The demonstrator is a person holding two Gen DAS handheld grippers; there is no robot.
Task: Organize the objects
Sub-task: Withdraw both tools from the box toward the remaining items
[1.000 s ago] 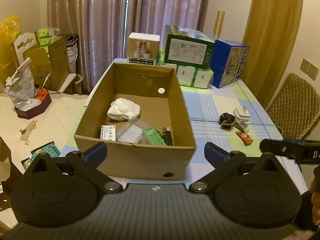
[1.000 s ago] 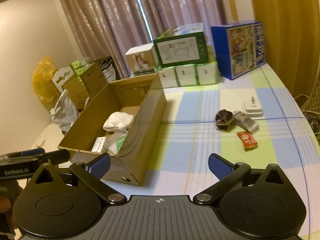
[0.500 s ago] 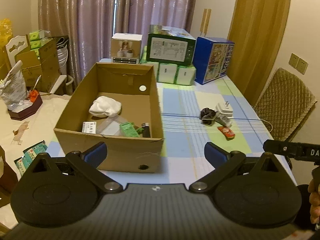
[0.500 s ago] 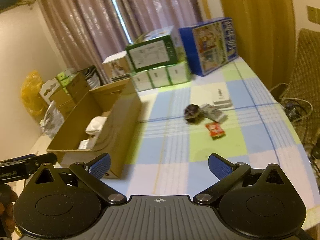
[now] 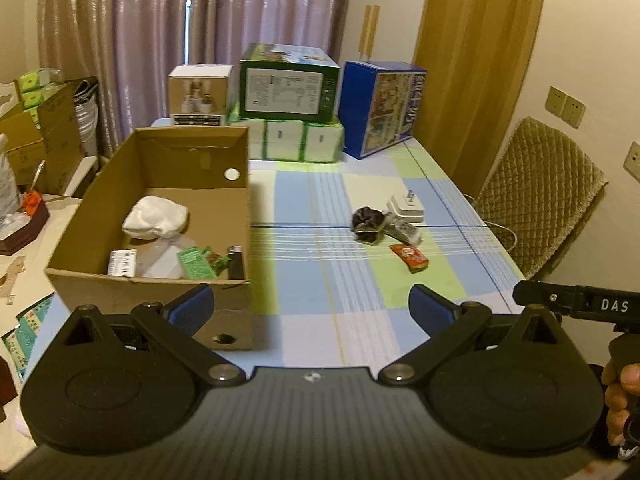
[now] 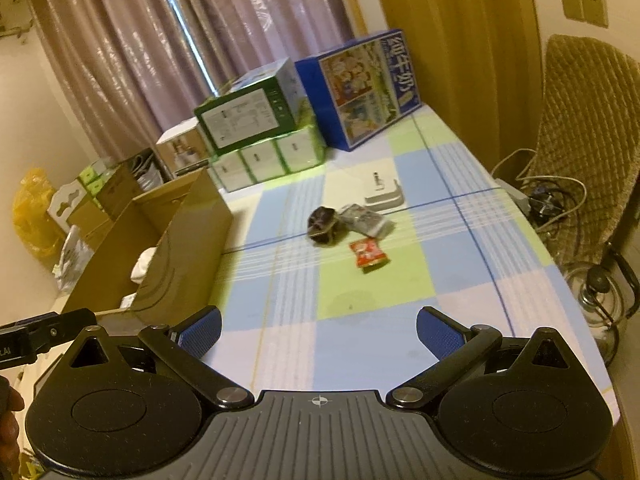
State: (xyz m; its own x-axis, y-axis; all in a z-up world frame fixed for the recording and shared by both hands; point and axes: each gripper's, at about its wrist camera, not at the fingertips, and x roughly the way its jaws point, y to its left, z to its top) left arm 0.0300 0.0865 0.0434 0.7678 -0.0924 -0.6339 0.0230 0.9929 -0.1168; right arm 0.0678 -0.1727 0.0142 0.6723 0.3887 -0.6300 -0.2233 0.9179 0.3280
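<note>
Both grippers, the left gripper (image 5: 310,310) and the right gripper (image 6: 318,330), are held wide apart and empty above the near edge of the checked table (image 5: 320,292). From the left wrist, the open box (image 5: 168,280) is seen at about 10 o'clock, with a white cloth (image 5: 156,218) and small packets inside. A dark scrunchie (image 6: 322,222), a grey packet (image 6: 366,220), a red sachet (image 6: 368,254) and a white charger (image 6: 384,194) are clustered at 12 o'clock from the right wrist, well apart from the box.

Cardboard box (image 6: 176,240) contents mostly hidden (near wall), label text (image 5: 122,262) illegible
</note>
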